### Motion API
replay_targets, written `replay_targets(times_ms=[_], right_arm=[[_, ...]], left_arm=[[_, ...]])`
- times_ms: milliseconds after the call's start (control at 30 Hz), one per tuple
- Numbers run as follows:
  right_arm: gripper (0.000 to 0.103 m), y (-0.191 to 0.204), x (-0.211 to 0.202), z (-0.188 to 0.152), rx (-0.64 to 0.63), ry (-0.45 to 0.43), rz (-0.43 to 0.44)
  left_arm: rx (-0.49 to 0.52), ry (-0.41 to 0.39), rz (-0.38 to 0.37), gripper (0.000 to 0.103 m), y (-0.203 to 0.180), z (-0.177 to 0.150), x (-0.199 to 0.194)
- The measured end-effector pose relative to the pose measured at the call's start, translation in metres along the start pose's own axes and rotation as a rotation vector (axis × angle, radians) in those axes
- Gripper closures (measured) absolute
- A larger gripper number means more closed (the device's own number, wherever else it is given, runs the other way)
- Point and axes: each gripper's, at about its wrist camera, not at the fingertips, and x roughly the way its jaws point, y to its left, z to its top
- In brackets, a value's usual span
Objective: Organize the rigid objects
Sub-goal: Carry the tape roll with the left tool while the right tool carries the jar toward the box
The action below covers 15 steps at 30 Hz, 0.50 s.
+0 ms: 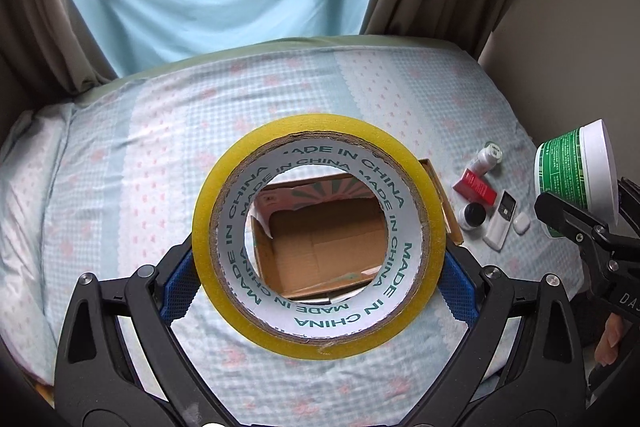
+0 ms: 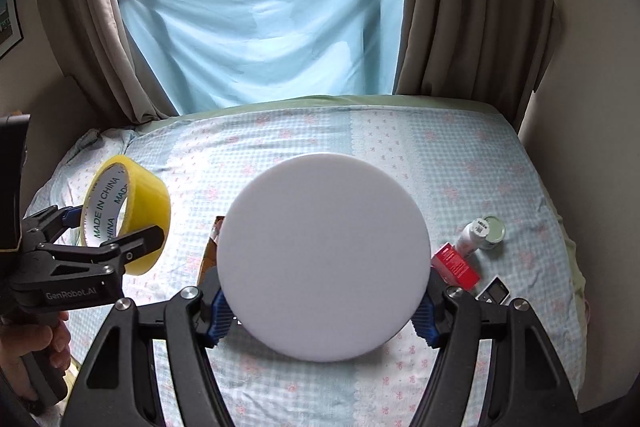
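My left gripper (image 1: pixel 320 275) is shut on a yellow tape roll (image 1: pixel 224 211), held above an open cardboard box (image 1: pixel 320 247) on the bed; the box shows through the roll's hole. The roll also shows in the right wrist view (image 2: pixel 152 203). My right gripper (image 2: pixel 324 311) is shut on a round white-lidded tub (image 2: pixel 324 259), whose green label shows in the left wrist view (image 1: pixel 560 175). The tub hides most of the box (image 2: pixel 210 251) in the right wrist view.
On the checked bedsheet (image 1: pixel 120 187) right of the box lie a red box (image 1: pixel 476 187), a white bottle (image 1: pixel 490 157), a small black-lidded jar (image 1: pixel 474 215), a white remote-like device (image 1: pixel 500 223) and a white earbud case (image 1: pixel 522 223). Curtains and a blue sheet hang behind.
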Motion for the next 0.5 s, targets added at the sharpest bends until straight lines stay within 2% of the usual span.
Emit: replay_targets(times_ms=[167, 500], right_arm=[[0.037, 0.022, 0.031, 0.001, -0.058, 0.066, -0.002], [0.037, 0.012, 0.143, -0.005, -0.155, 0.26, -0.015]], left_arm=[[0.032, 0.07, -0.03, 0.006, 0.007, 0.003, 0.038], [0.116, 0.26, -0.068, 0.006, 0.007, 0.003, 0.16]])
